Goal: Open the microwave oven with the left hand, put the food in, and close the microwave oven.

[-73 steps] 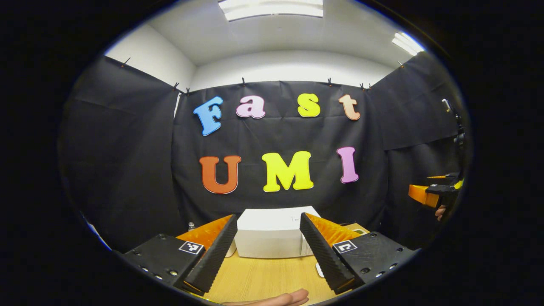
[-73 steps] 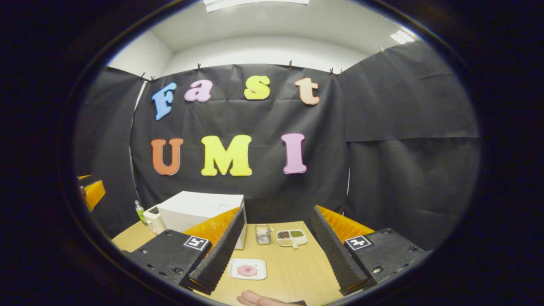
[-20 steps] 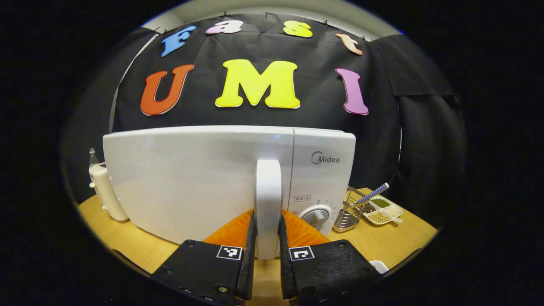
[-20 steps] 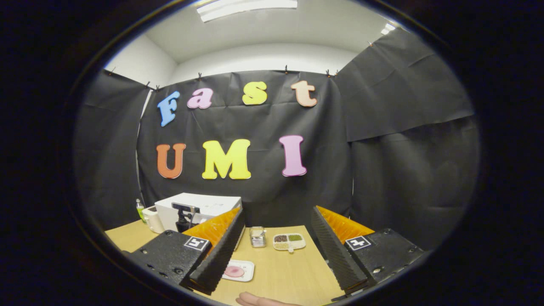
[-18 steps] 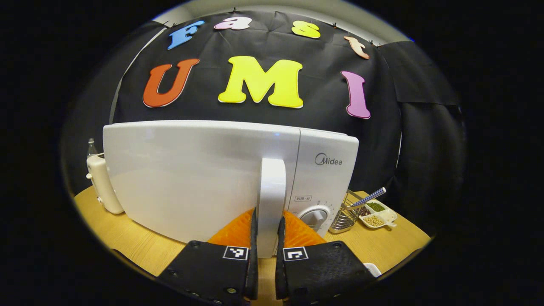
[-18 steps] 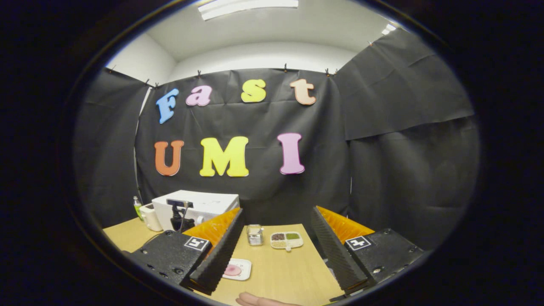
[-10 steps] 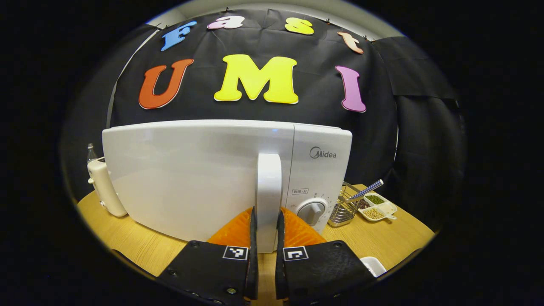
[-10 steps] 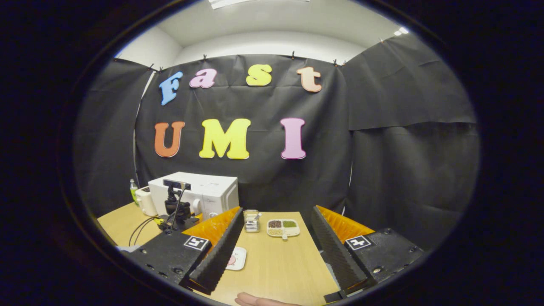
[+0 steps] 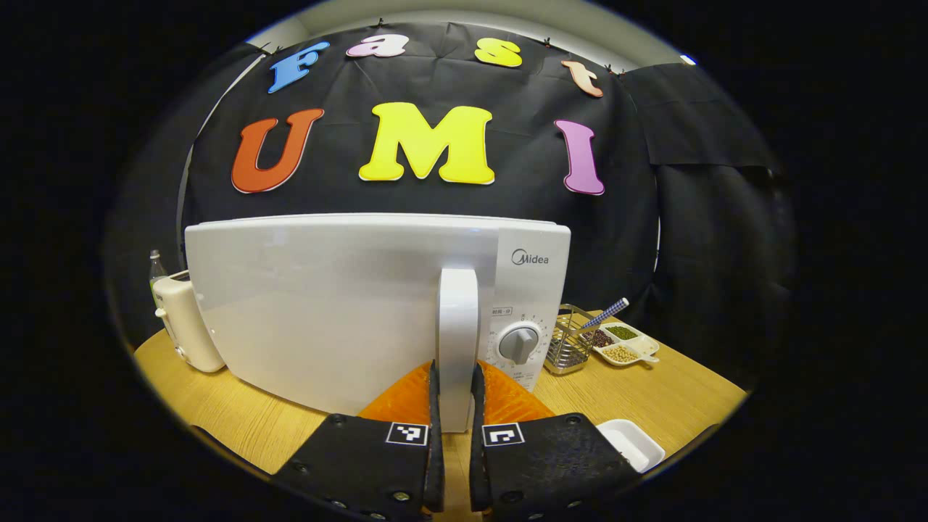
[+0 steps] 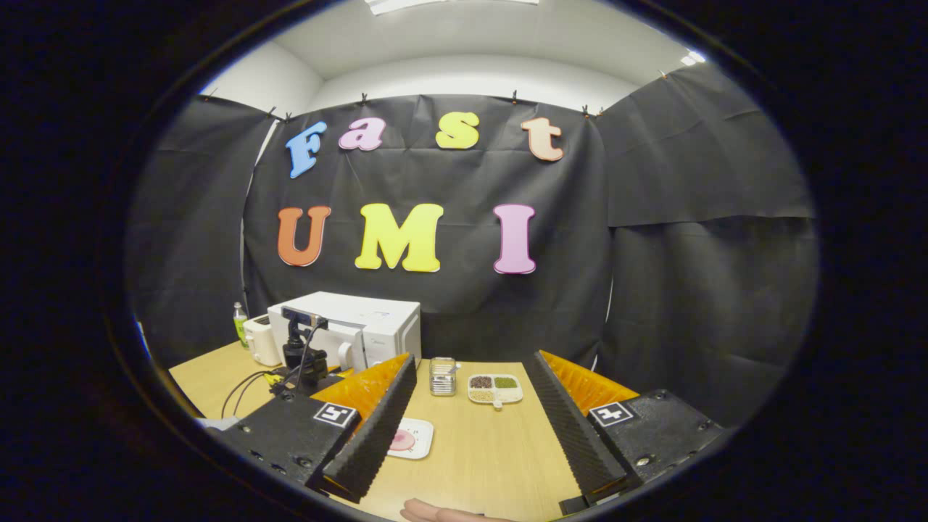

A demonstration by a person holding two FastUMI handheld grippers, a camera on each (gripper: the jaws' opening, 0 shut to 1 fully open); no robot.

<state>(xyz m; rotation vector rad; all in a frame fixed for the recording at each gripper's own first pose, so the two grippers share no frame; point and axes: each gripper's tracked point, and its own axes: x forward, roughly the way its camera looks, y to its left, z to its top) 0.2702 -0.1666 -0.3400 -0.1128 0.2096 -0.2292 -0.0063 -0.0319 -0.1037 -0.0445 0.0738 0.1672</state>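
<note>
The left gripper (image 9: 454,464) is clamped on the microwave (image 9: 348,304) door's upright handle (image 9: 457,333). The door faces the camera. The right gripper (image 10: 471,428) hangs spread above the table (image 10: 478,457).

microwave door (image 9: 326,312) swung slightly ajar, left claw (image 9: 454,475) pulling (handle (image 9: 457,341) clamped)

Left gripper view: camera sits very close to the microwave oven (image 9: 341,304), facing its door square-on; door handle (image 9: 458,341) runs up from lower centre of frame, between the left gripper (image 9: 454,464) fingers. Table (image 9: 239,428) edges in at lower left and lower right

Right gripper view: camera farther back, higher, looking across the table (image 10: 478,449) toward the back wall; right gripper (image 10: 471,442) at bottom of frame. Microwave oven (image 10: 362,330) small, left of centre

Shared: microwave oven, wire basket (image 9: 565,348) (image 10: 441,375), divided dish (image 9: 622,343) (image 10: 495,388), white plate (image 9: 631,444) (image 10: 409,438), tabletop
</note>
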